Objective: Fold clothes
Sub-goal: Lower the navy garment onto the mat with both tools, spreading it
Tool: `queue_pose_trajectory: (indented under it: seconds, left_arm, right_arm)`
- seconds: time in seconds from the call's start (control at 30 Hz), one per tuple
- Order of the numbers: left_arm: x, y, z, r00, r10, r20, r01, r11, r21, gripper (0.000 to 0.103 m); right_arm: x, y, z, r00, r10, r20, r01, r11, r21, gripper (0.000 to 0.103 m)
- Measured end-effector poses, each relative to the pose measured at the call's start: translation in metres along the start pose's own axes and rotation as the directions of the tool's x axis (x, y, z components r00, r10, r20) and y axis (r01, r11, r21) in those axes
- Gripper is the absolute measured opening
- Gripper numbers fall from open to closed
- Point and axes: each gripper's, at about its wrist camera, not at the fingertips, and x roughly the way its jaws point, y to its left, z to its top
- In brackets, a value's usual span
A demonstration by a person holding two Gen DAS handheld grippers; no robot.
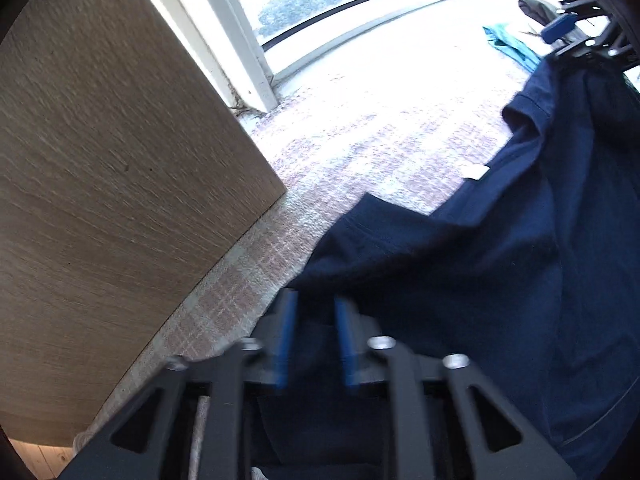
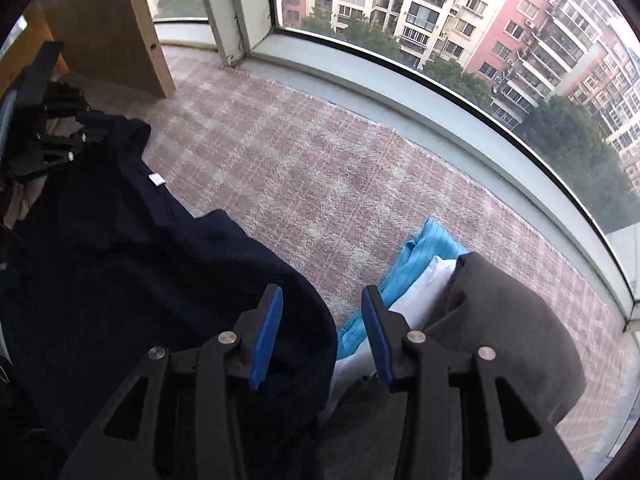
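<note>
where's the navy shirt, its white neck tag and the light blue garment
navy shirt (image 2: 132, 264): right wrist view, the middle of its spread fabric.
white neck tag (image 2: 157, 179): right wrist view, the small label at the collar seam.
light blue garment (image 2: 420, 252): right wrist view, its striped folded upper part.

The left gripper (image 1: 316, 300) was smeared by motion blur, so whether its blue pads pinched the navy garment (image 1: 460, 280) could not be read. That garment ran off the right and bottom edges, its full shape unknown. The wooden panel (image 1: 100, 180) was cut by the left edge. In the right wrist view, the grey garment (image 2: 500, 328) hid most of the white cloth (image 2: 424, 292) and blue cloth (image 2: 416, 256) under it, and the frame cropped its lower edge
</note>
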Motion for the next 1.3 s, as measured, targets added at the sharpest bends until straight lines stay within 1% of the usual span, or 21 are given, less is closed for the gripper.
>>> queue_pose_trajectory:
  seconds: [0.03,0.17,0.2,0.27,0.37,0.43,0.47,0.53,0.6,0.67,0.7,0.73,0.77,0.8,0.83,0.9,1.0,1.03,1.1,1.23,1.3]
  left_arm:
    - [-0.003,0.000,-0.001,1.000,-0.002,0.011,0.002,1.000,-0.007,0.001]
    - [-0.024,0.008,-0.003,0.997,-0.014,0.076,0.018,0.998,-0.062,0.001]
    - [-0.030,0.010,-0.004,0.996,-0.020,0.091,0.026,0.997,-0.070,0.001]
    - [-0.042,0.015,-0.006,0.992,-0.031,0.120,0.041,0.996,-0.085,0.001]
    - [-0.050,0.021,-0.008,0.992,-0.011,0.128,0.025,0.994,-0.108,0.001]
    - [-0.053,0.033,-0.012,0.991,-0.020,0.134,0.039,0.990,-0.138,0.001]
    - [-0.054,0.035,-0.015,0.991,-0.023,0.135,0.042,0.989,-0.143,0.001]
    - [-0.060,0.039,-0.022,0.991,0.006,0.137,0.014,0.988,-0.151,0.001]
    - [-0.072,0.043,-0.031,0.991,0.010,0.135,0.013,0.984,-0.175,0.001]
    - [-0.075,0.052,-0.036,0.988,0.076,0.135,-0.044,0.974,-0.223,0.000]
    - [-0.073,0.054,-0.037,0.983,0.142,0.119,-0.112,0.966,-0.231,0.000]
    - [-0.069,0.057,-0.037,0.978,0.181,0.106,-0.151,0.958,-0.242,0.002]
    - [-0.068,0.059,-0.038,0.976,0.191,0.102,-0.159,0.952,-0.260,0.003]
    - [-0.067,0.061,-0.040,0.978,0.182,0.100,-0.148,0.949,-0.276,0.005]
    - [-0.070,0.061,-0.042,0.980,0.168,0.105,-0.133,0.951,-0.280,0.005]
    - [-0.077,0.055,-0.046,0.982,0.136,0.130,-0.101,0.964,-0.247,0.006]
    - [-0.075,0.039,-0.046,0.985,0.104,0.137,-0.081,0.984,-0.158,0.009]
    - [-0.070,0.037,-0.045,0.989,0.080,0.127,-0.062,0.988,-0.141,0.015]
    - [-0.057,0.034,-0.043,0.994,0.048,0.103,-0.035,0.992,-0.122,0.025]
    - [-0.031,0.035,-0.047,0.999,-0.023,0.037,0.028,0.991,-0.130,0.028]
    - [-0.018,0.029,-0.050,0.999,0.033,0.012,-0.031,0.993,-0.116,0.029]
  right_arm:
    - [0.000,0.004,-0.001,1.000,-0.018,0.000,0.018,1.000,-0.025,0.041]
    - [-0.013,0.023,-0.005,0.997,-0.055,0.047,0.060,0.992,-0.113,0.041]
    - [-0.014,0.029,-0.007,0.997,-0.061,0.039,0.066,0.987,-0.148,0.041]
    - [-0.007,0.037,-0.011,0.991,-0.136,0.000,0.133,0.967,-0.220,0.042]
    - [0.004,0.029,-0.016,0.986,-0.157,-0.064,0.141,0.968,-0.206,0.042]
    - [0.005,0.022,-0.017,0.990,-0.121,-0.067,0.109,0.981,-0.162,0.041]
    - [0.004,0.020,-0.017,0.994,-0.096,-0.059,0.087,0.986,-0.142,0.039]
    - [-0.002,0.020,-0.013,0.998,-0.057,-0.036,0.052,0.991,-0.123,0.013]
    - [-0.009,0.018,-0.006,0.999,-0.043,-0.005,0.042,0.994,-0.102,0.013]
    - [-0.011,0.009,0.007,0.996,-0.067,0.066,0.070,0.996,-0.049,0.013]
    - [-0.007,0.004,0.013,0.990,-0.113,0.084,0.115,0.993,-0.024,0.015]
    - [0.000,0.001,0.017,0.986,-0.149,0.070,0.150,0.989,-0.008,0.023]
    - [0.006,-0.004,0.021,0.982,-0.186,0.043,0.185,0.983,0.017,0.029]
    - [0.007,-0.007,0.021,0.982,-0.184,0.035,0.182,0.982,0.048,0.036]
    - [0.007,-0.010,0.022,0.983,-0.182,0.026,0.179,0.981,0.079,0.036]
    - [-0.005,-0.007,0.018,0.982,-0.177,0.069,0.172,0.982,0.081,0.036]
    - [-0.022,0.007,0.015,0.968,-0.222,0.118,0.221,0.975,0.021,0.038]
    - [-0.025,0.010,0.017,0.967,-0.225,0.123,0.226,0.974,0.007,0.043]
    - [-0.019,0.010,0.014,0.972,-0.218,0.085,0.219,0.976,0.004,0.048]
    - [0.006,0.010,0.005,0.983,-0.185,-0.002,0.185,0.983,-0.003,0.049]
    - [0.013,0.010,0.002,0.980,-0.196,-0.023,0.195,0.981,-0.015,0.049]
